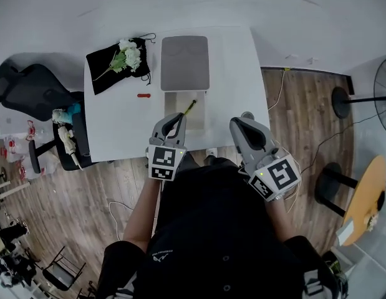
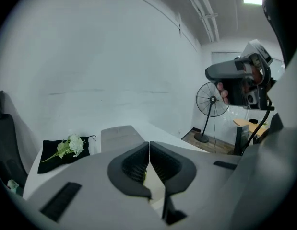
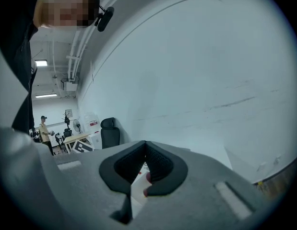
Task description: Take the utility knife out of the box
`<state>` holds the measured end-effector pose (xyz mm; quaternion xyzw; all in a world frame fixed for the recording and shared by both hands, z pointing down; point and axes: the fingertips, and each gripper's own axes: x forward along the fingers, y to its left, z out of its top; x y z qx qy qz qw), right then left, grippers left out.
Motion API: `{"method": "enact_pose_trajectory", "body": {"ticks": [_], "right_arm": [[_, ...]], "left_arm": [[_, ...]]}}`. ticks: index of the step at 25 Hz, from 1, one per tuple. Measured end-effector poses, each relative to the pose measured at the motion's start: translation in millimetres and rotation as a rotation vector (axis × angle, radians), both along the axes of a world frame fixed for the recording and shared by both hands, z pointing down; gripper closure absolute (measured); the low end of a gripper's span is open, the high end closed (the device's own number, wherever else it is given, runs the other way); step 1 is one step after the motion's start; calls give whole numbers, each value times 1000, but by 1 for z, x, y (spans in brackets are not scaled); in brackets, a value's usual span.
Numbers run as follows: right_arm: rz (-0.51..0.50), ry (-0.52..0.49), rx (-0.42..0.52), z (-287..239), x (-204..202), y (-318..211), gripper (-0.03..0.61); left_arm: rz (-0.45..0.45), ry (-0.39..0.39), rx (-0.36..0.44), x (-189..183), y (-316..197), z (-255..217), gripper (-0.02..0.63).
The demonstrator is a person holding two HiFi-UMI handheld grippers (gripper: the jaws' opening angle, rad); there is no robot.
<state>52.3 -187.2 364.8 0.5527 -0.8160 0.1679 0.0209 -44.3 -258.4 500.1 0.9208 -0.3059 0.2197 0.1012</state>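
Observation:
On the white table an open box has its grey lid laid flat behind the shallow base. A slim yellow-and-black utility knife lies slanted in the base. My left gripper hovers over the base's near left corner, shut and holding nothing, with its tips just short of the knife. In the left gripper view the jaws meet in a thin line, and the lid shows beyond them. My right gripper is at the table's near right edge, apart from the box, its jaws shut and empty.
A black cloth with white flowers lies at the table's far left. A small red object is left of the box. An office chair stands to the left, and a fan and stools to the right.

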Motion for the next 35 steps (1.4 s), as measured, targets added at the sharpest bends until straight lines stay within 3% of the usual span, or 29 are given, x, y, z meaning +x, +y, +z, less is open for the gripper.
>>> {"method": "enact_pose_trajectory", "body": {"ticks": [16,17,19,26,35], "right_arm": [[235,0,-45,10,25,-4,574],[247,-1,-49,12,26,-5,574],[273,-2,-58,14,29,-5,574],[356,-4,-87,21,38,-9,574],[407,-2,-138,34,39,-7,574]], "left_arm": [[165,-217,-179,26,-33,101,606],[178,-234,-194,27,-34,108,599],[202,-267,-221,30,-36,120,509],[275,-338,-288,42,-41,152,509],[239,-411,-335,43,-47,180,509]]}}
